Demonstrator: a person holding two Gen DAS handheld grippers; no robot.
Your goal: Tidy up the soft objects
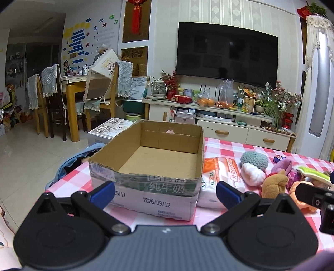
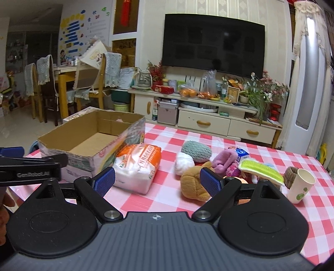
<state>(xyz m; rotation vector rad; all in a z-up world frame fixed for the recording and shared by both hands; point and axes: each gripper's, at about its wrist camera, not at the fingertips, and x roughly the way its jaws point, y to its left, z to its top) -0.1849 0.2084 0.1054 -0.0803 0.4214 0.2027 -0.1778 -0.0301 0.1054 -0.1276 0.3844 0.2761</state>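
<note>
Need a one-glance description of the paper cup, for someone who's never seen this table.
Start at the open cardboard box on the red-checked tablecloth, then follow the row of soft toys away from it. At the far end stands the paper cup, tilted: the only rigid thing there, white with green dots, mouth open.

A dark television point(image 1: 226, 53) hangs on pale patterned wallpaper in the upper centre of the frame. Below it runs a cream cabinet point(image 1: 221, 125) with drawers, its top crowded with bagged fruit, flowers and potted plants. At left, wooden chairs point(image 1: 41, 98) with cloth covers surround a dining table point(image 1: 72, 87) on glossy light floor tiles point(image 1: 25, 154). A red knot ornament point(image 1: 136, 14) hangs at top.
</note>
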